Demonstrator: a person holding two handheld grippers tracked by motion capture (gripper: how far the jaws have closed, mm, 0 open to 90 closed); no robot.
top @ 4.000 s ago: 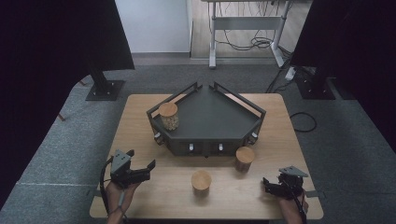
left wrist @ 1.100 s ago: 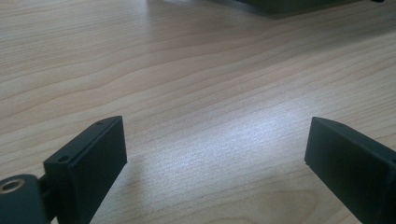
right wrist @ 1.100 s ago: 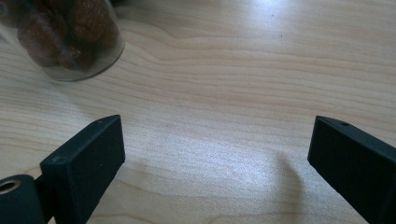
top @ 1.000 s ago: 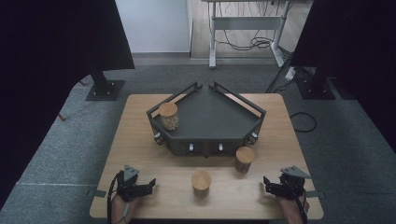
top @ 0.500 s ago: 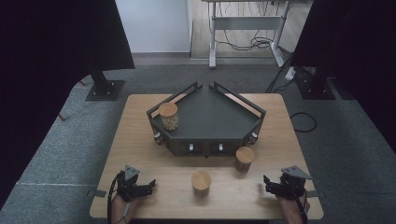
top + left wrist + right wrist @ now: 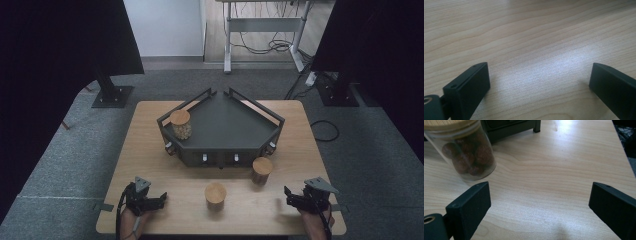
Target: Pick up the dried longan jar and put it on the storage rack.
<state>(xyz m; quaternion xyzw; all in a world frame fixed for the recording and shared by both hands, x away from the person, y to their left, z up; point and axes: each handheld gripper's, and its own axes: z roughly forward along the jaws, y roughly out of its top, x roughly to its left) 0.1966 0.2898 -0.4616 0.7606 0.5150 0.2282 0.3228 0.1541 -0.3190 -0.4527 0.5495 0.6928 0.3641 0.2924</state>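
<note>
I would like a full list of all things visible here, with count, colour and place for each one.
table: 1, light wood, centre.
tray: 1, dark grey, angular, on the far middle of the table.
jars: 3, clear glass with wooden lids; one in the tray's left corner, one in front of the tray's right end, one on the near middle.
desk frame: 1, grey, behind the table.
left gripper: 1, black, near left, jaws open.
right gripper: 1, black, near right, jaws open.
</note>
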